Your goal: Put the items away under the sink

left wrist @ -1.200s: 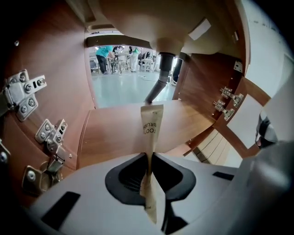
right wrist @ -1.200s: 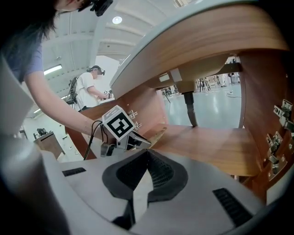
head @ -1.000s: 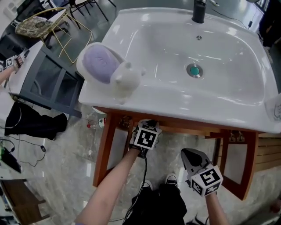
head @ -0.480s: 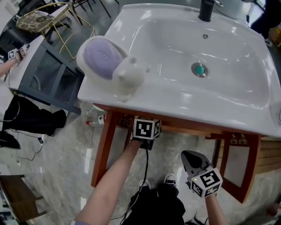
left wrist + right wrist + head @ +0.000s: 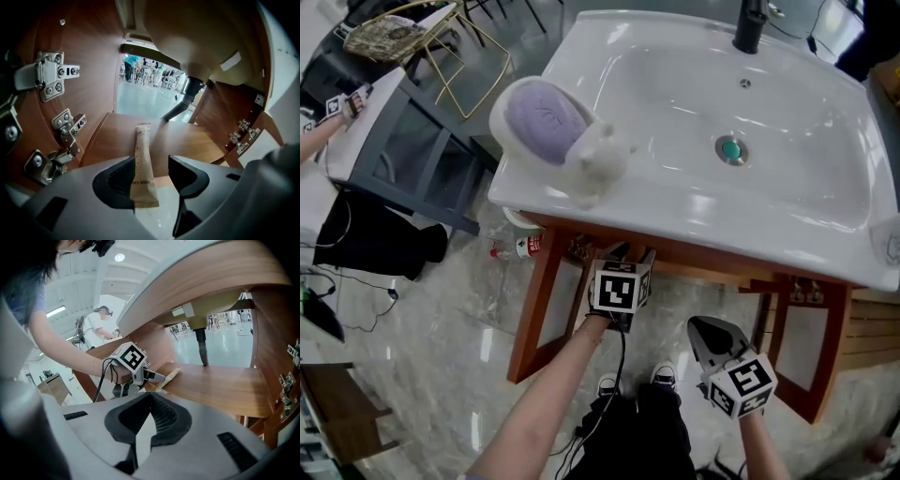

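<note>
The left claw point(image 5: 153, 172) is spread wide. The long brown packet point(image 5: 141, 161) lies between its jaws on the wooden desk point(image 5: 201, 140) under the sink point(image 5: 694, 217), pointing straight away. The right claw point(image 5: 150, 417) is pressed together, farther off.

Counts:
- white sink point(image 5: 694, 214): 1
- black faucet point(image 5: 751, 26): 1
- teal drain plug point(image 5: 731, 149): 1
- white snail figure, purple shell point(image 5: 553, 127): 1
- brown stick sachet point(image 5: 141, 164): 1
- grippers: 2, left gripper point(image 5: 152, 176) and right gripper point(image 5: 150, 416)
- open cabinet doors point(image 5: 546, 314): 2
- bottle on floor point(image 5: 523, 247): 1
</note>
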Demonstrator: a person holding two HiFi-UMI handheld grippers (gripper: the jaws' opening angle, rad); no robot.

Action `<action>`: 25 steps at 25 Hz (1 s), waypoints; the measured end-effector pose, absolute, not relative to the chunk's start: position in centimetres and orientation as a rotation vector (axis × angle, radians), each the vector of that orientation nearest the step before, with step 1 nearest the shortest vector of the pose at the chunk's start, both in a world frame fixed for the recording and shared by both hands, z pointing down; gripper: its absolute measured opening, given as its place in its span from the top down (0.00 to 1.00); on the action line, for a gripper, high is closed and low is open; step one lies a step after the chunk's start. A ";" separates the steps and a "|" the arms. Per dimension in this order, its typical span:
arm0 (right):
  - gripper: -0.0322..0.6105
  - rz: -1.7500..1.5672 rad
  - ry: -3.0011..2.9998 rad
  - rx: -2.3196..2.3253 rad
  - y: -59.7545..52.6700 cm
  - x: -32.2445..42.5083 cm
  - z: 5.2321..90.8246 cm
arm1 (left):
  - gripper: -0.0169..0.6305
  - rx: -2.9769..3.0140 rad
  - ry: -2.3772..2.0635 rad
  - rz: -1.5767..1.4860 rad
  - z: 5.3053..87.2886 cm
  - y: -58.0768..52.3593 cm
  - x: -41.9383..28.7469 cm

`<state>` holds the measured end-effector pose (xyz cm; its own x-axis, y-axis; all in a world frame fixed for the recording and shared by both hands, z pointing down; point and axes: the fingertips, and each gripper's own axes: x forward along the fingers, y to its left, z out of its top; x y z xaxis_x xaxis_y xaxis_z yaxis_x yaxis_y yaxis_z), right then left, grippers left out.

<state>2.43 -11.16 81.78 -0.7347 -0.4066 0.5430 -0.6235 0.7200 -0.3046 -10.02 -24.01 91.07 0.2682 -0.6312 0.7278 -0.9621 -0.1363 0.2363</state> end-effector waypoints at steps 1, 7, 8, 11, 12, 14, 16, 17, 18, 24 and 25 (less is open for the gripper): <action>0.93 0.662 -2.486 0.777 -11.0 2.3 81.5 | 0.62 1.863 -1.435 0.626 90.9 -23.5 -9.8; 0.93 0.678 -2.491 0.770 -10.2 2.1 79.2 | 0.62 1.879 -1.408 0.661 89.0 -20.5 -8.9; 0.93 0.677 -2.493 0.767 -10.0 2.0 78.7 | 0.62 1.880 -1.402 0.661 88.5 -20.1 -8.8; 0.93 0.674 -2.499 0.765 -9.7 1.8 77.4 | 0.64 1.882 -1.400 0.666 87.0 -19.0 -8.7; 0.93 0.674 -2.500 0.767 -9.6 1.7 77.0 | 0.66 1.883 -1.402 0.665 86.4 -18.6 -8.7; 0.93 0.674 -2.499 0.768 -9.4 1.7 76.2 | 0.69 1.885 -1.409 0.658 85.2 -17.8 -8.7; 0.93 0.674 -2.497 0.771 -9.1 1.7 75.4 | 0.75 1.901 -1.411 0.655 84.0 -16.9 -8.6; 0.93 0.674 -2.493 0.779 -9.0 1.7 74.8 | 0.75 1.916 -1.407 0.657 83.4 -16.5 -8.4; 0.93 0.674 -2.488 0.791 -9.0 1.9 74.2 | 0.75 1.932 -1.400 0.659 82.8 -16.2 -8.3; 0.93 0.646 -2.489 0.797 -7.9 2.0 70.9 | 0.75 1.950 -1.358 0.621 78.9 -13.1 -8.1; 0.93 0.633 -2.491 0.797 -7.7 1.9 70.1 | 0.75 1.941 -1.359 0.600 78.0 -12.5 -8.2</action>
